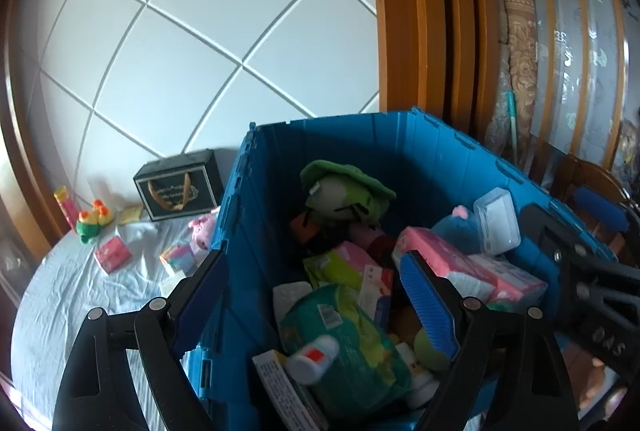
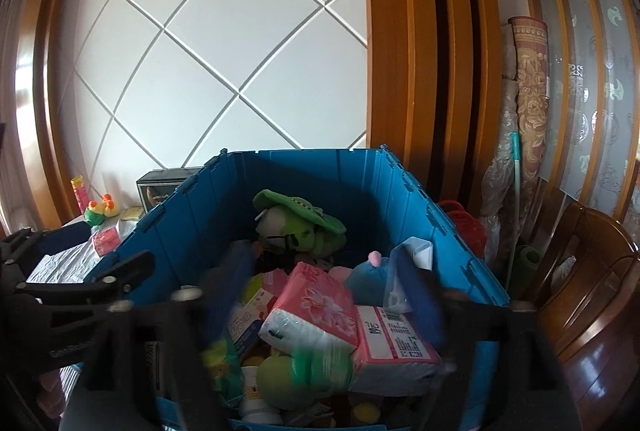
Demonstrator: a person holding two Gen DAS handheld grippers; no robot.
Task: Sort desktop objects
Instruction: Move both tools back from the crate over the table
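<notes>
Left hand-held gripper (image 1: 316, 295): jaws wide apart, holding nothing, straddling the left wall of the blue crate (image 1: 240, 231).
Right hand-held gripper (image 2: 324, 295): jaws spread, empty, above the pink tissue pack (image 2: 316, 307).
Crate: nearly full; green plush (image 2: 300, 223) at far side.
Desk (image 1: 80, 295): small toys remain near far edge, left of the crate.

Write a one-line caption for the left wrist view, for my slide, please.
Open left gripper above a blue crate full of toys and tissue packs; more items lie on the table.
</notes>
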